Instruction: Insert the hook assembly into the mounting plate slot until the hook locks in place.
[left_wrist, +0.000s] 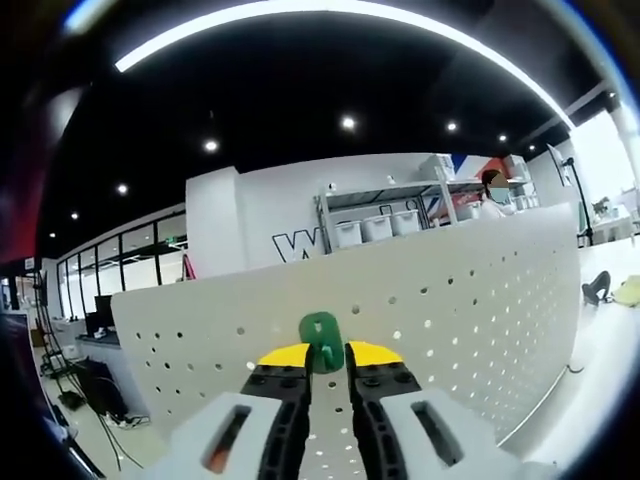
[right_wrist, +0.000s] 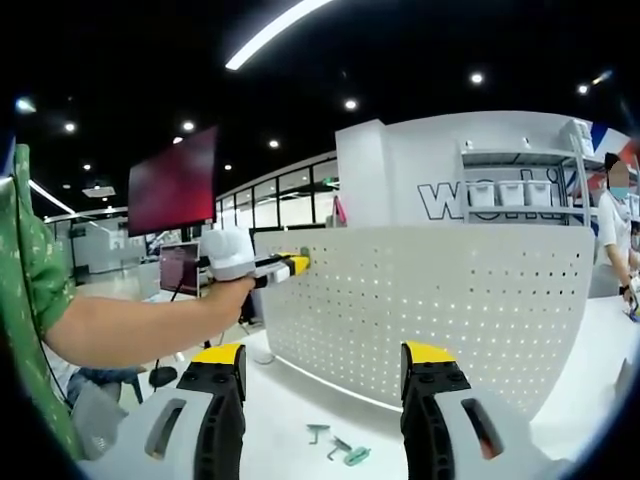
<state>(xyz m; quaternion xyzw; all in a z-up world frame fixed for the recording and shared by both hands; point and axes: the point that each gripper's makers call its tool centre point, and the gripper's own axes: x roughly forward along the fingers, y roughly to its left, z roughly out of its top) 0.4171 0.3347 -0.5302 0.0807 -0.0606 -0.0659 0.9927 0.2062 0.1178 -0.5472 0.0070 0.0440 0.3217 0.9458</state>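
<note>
In the left gripper view my left gripper (left_wrist: 327, 362) has its yellow-tipped jaws pinched together on the green hook (left_wrist: 321, 341), which sits right at the tips. The hook is up against the white pegboard (left_wrist: 470, 300), near one of its holes; whether it is seated in a hole or only touching the face, I cannot tell.

Over to the right gripper view: my right gripper (right_wrist: 325, 372) has its jaws spread wide apart with nothing between them, pointing at the pegboard (right_wrist: 450, 300) standing upright on the white table (right_wrist: 290, 410). On the table, near me and between the jaws, lie a few small loose hooks (right_wrist: 338, 446), grey and green. At the left, a bare forearm (right_wrist: 140, 325) reaches across, holding the left gripper (right_wrist: 285, 265) against the pegboard's left edge. Far right, a person (right_wrist: 615, 235) stands beside the shelves.
</note>
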